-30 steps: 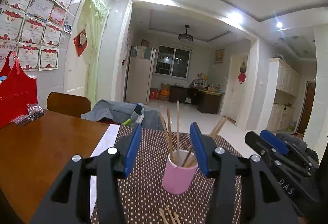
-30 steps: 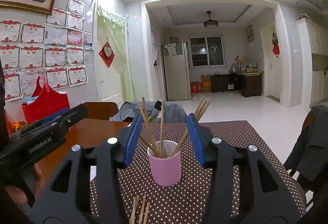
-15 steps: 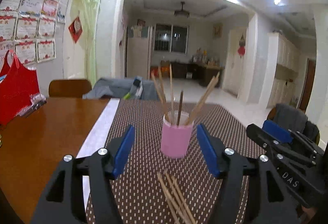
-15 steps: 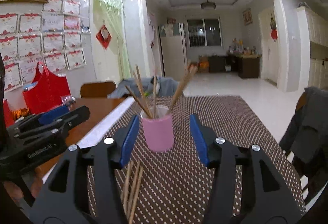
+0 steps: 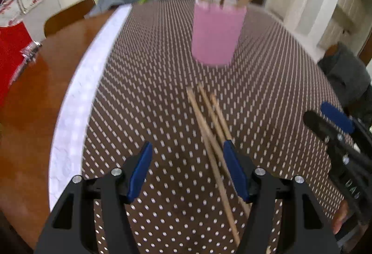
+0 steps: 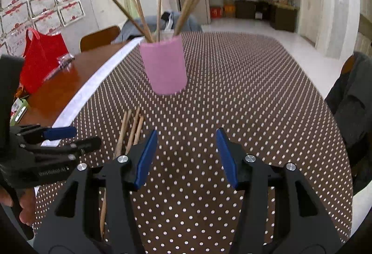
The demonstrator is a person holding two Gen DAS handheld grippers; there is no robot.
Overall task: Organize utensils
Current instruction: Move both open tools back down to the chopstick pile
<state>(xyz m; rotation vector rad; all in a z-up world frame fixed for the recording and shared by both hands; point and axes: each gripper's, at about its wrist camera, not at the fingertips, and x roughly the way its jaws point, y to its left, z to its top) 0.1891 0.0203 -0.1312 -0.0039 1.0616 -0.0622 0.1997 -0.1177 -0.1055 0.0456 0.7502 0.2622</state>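
Dining room, wood table (image 5: 34, 95), dotted brown mat (image 5: 144, 81). Pink cup (image 5: 217, 35) of chopsticks stands ahead of both claws. Loose chopsticks (image 5: 210, 128) lie lengthwise, running under the left claw (image 5: 187, 170)'s right finger; nearer that hand. Left claw wide, empty. Right claw (image 6: 187, 157) half open, empty.

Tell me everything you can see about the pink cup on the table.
The pink cup is a plain, matte, slightly tapered tumbler with no handle, narrower at its base. It stands upright on the brown dotted mat, near the mat's white edge strip. Several wooden chopsticks stand in it, fanning out above the rim. More loose chopsticks lie on the mat in front of it, apart from it. Neither claw touches it.
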